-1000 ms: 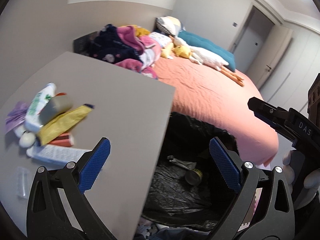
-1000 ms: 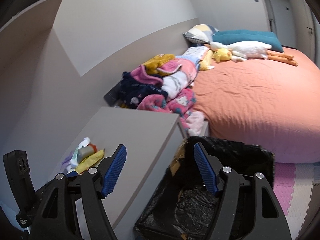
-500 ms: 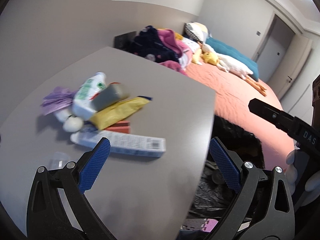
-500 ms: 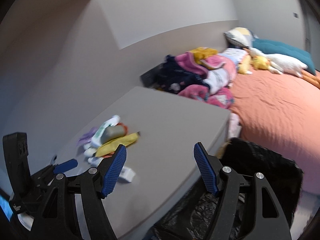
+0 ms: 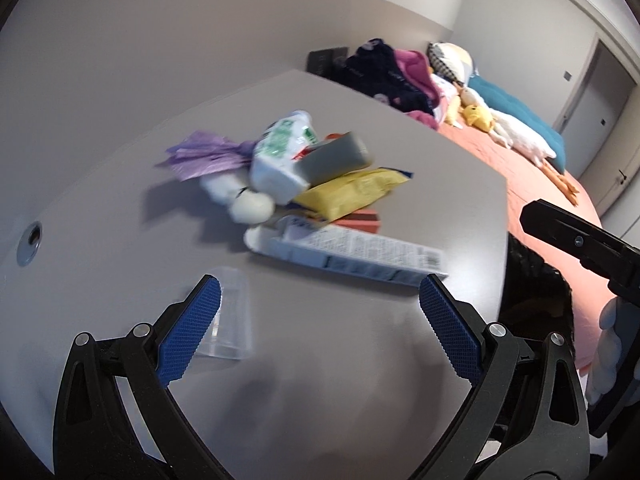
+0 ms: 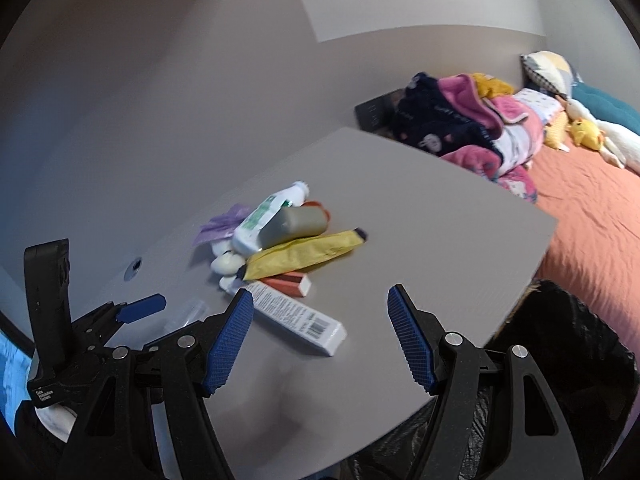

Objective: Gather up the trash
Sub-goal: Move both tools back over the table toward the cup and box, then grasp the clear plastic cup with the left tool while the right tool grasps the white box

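Trash pile point(image 5: 304, 184) heaped mid-counter point(image 5: 380, 380), long white box point(image 6: 296, 316) nearest. Left gripper point(image 5: 320, 332) and right gripper point(image 6: 320, 338) both above counter, jaws wide, empty. Black-lined bin point(image 6: 560, 360) beside counter edge.

A grey table point(image 5: 360, 360) carries a trash heap ahead of the jaws: long white carton point(image 5: 348, 250), yellow packet point(image 5: 352, 190), white bottle point(image 5: 280, 156), clear plastic cup point(image 5: 230, 316).

Trash pile point(image 5: 304, 176) heaped on the desk point(image 5: 360, 340): long white box, yellow packet, bottle, purple wrapper; black-lined bin point(image 6: 560, 360) beside.
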`<state>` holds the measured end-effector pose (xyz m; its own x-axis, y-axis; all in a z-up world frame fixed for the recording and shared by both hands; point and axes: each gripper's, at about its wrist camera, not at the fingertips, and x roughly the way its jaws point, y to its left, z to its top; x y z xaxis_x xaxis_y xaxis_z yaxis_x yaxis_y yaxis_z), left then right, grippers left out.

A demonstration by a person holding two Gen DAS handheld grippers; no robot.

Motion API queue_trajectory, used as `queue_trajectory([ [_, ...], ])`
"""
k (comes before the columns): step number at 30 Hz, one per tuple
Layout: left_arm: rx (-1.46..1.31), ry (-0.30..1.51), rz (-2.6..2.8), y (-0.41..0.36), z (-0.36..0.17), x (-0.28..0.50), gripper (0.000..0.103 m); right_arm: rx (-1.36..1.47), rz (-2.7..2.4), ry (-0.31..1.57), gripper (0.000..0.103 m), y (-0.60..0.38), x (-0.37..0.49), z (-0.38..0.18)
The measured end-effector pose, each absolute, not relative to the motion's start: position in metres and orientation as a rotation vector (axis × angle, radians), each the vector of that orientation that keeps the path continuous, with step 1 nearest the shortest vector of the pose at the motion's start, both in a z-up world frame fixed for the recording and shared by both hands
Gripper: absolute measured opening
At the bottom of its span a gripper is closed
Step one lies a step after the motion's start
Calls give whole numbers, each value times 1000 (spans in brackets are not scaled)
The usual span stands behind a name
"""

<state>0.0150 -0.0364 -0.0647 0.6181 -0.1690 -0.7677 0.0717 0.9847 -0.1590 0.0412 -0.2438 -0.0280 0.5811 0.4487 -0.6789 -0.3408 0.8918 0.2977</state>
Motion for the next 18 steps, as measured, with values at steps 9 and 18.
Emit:
queue_trajectory([
  [9,-143,966,-75,-6,-91,23,84,64,518,921,65,-205,54,-53],
  [18,-178,1024,-52,15,-112,29,59,-29,553,977,65,-171,69,-77],
])
